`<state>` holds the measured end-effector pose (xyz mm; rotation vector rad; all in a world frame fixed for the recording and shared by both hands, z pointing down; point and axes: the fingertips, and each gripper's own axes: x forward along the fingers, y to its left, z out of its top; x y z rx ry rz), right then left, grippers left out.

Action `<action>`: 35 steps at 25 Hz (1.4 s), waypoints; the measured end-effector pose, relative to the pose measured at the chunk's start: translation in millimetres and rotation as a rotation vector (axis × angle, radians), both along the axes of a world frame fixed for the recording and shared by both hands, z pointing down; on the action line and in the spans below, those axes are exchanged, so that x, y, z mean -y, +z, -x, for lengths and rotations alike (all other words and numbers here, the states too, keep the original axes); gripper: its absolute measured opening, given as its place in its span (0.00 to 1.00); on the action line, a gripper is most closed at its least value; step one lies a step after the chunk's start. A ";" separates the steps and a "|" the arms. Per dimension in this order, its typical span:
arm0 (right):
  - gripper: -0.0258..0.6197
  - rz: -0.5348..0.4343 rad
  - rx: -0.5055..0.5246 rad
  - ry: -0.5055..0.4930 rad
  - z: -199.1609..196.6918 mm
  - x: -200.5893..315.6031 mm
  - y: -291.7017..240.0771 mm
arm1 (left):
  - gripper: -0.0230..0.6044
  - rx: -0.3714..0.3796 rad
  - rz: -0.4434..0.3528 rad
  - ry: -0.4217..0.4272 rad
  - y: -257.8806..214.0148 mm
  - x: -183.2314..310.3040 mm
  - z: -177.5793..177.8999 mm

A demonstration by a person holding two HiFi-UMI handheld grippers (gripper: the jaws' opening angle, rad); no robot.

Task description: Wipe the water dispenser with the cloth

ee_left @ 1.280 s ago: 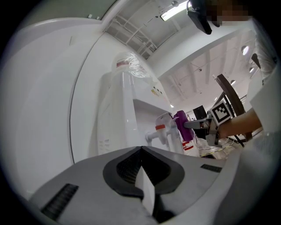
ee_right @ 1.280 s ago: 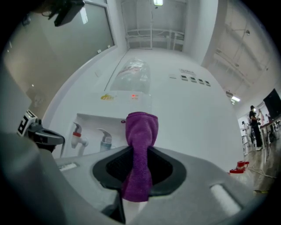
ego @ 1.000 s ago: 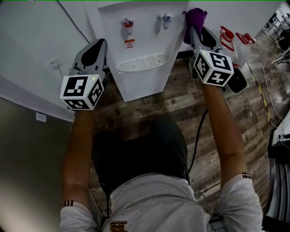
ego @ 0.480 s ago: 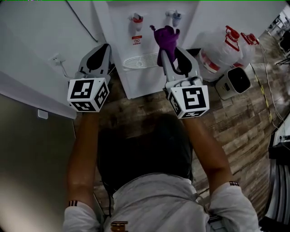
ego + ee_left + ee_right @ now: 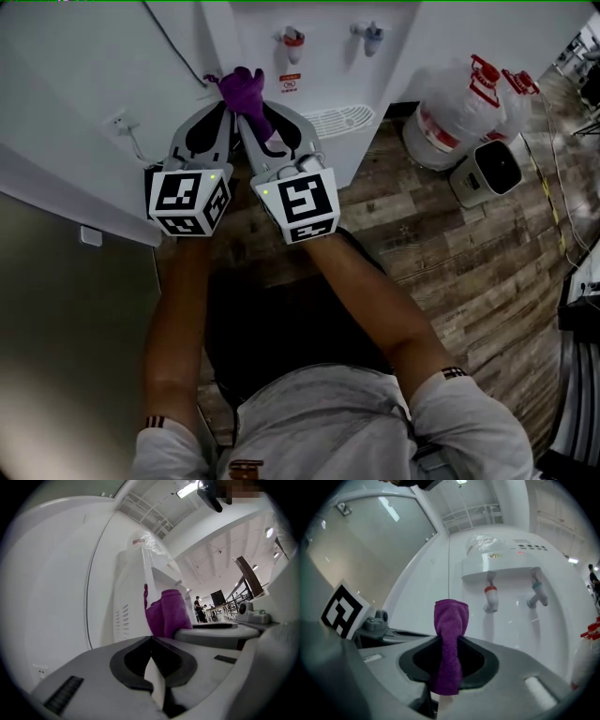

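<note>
Pinches the purple terry cloth [image 5: 451,616] in the right gripper [image 5: 449,656] against the white water dispenser's [image 5: 328,56] edge just ahead, left gripper [image 5: 151,641] closed and empty; wiping probably part-done.

Bunched purple cloth [image 5: 242,92] sits at left corner of white water dispenser [image 5: 328,47]

Cloth [image 5: 242,89] in the right gripper [image 5: 251,122] at the left edge of the water dispenser [image 5: 323,70]; left gripper [image 5: 218,111] just beside, on its left; jugs [image 5: 450,111] stand right of the dispenser
</note>
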<state>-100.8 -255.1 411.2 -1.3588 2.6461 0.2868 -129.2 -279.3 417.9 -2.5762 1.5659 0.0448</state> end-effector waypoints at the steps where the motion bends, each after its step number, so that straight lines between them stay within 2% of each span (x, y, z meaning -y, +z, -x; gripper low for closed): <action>1: 0.19 0.000 -0.010 0.001 2.3 2.9 3.0 | 0.03 0.001 0.000 0.001 0.3 0.0 0.0; 7: 0.19 -0.019 -0.066 0.039 -16.3 19.7 14.1 | 0.03 0.008 -0.004 0.001 1.2 -0.8 -1.6; 17: 0.19 -0.001 -0.132 0.172 -94.3 60.2 29.6 | 0.03 0.020 0.001 -0.001 6.9 -0.4 -9.5; 25: 0.19 0.000 -0.124 0.283 -165.6 65.0 35.6 | 0.03 0.012 -0.008 -0.006 7.9 1.2 -12.5; 35: 0.19 0.006 -0.082 0.409 -249.1 66.4 39.3 | 0.03 0.041 0.013 0.006 17.0 0.8 -15.4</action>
